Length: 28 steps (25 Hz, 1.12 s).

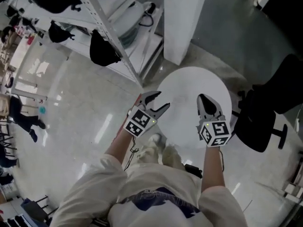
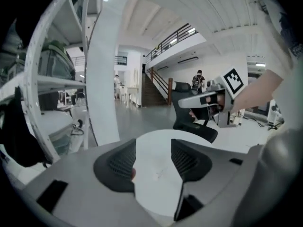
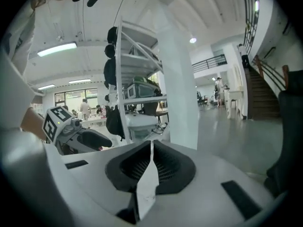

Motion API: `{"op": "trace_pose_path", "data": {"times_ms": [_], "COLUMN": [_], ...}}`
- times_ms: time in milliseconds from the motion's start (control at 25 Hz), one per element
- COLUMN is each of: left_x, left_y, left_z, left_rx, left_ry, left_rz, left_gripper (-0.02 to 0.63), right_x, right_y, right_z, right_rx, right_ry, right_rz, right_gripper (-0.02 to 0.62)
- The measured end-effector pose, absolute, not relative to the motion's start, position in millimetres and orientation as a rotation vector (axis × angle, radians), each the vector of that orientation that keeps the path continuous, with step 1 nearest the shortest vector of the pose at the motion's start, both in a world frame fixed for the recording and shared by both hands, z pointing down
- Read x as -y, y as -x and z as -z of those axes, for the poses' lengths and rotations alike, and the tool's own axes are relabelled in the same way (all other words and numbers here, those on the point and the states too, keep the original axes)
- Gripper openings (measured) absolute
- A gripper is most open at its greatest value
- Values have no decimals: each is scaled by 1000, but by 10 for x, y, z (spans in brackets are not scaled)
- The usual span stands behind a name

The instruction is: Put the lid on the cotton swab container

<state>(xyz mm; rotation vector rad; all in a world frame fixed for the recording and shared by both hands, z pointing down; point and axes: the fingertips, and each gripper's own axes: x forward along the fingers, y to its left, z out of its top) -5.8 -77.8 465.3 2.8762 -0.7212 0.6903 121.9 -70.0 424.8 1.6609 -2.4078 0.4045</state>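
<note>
Jaws apart on left gripper [image 1: 162,100], together on right gripper [image 1: 203,98] — square markers [image 1: 138,122].

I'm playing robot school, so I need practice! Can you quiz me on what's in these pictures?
1. True or false: the left gripper has its jaws apart.
2. Pick one: the white table is A round, B square, C triangular.
3. Fill in: beside the table stands a black office ___.
Key: 1 true; 2 A; 3 chair.
</note>
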Motion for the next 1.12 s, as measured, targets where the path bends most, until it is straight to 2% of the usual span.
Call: {"op": "trace_pose_path", "data": {"times_ms": [120, 320, 520, 680, 1120], "left_x": [659, 565, 504, 523, 565], "left_y": [82, 95, 151, 190, 311], "left_z": [-4053, -3079, -2492, -2367, -2036], "left_rx": [887, 1182, 1375, 1456, 1646], "left_ry": [-2978, -3009, -2983, -2954, -2902], "left_rz": [-569, -160, 127, 182, 260], "left_gripper": [214, 190, 176, 160, 6], "right_x": [518, 356, 325, 305, 306], "right_y": [-1168, -1112, -1142, -1164, -1025], "right_z": [-3847, -3250, -2844, -2618, -2205], "right_rx": [2435, 2509, 2524, 2525, 2526], "right_ry": [-1735, -1875, -1976, -2029, -2004], "right_rz": [-285, -125, 1, 77, 279], "right_gripper": [28, 26, 25, 25, 9]}}
